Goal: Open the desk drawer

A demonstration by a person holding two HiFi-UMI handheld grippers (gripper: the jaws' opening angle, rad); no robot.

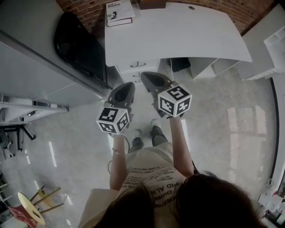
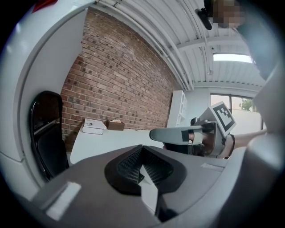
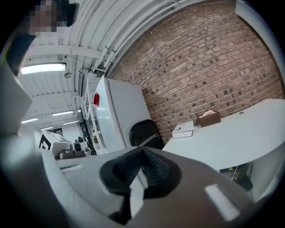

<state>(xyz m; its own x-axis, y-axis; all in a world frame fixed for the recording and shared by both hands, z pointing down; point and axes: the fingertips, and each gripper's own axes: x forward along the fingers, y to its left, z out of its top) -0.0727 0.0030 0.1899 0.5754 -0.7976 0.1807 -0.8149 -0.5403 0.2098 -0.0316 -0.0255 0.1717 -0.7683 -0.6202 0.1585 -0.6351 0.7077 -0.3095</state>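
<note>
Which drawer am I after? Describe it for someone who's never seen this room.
Find the white desk against the brick wall. Under its left end, below the book and beside the black chair, white drawers are stacked. Take the top drawer, right under the desktop, with a thin dark handle; the second drawer lies beneath it.

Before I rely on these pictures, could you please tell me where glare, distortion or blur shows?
Head view: the floor carries bright reflected streaks, and the desk edges bow. Left gripper view: dark fisheye corners, window washed out. Right gripper view: ceiling light glares, brick wall curves.
</note>
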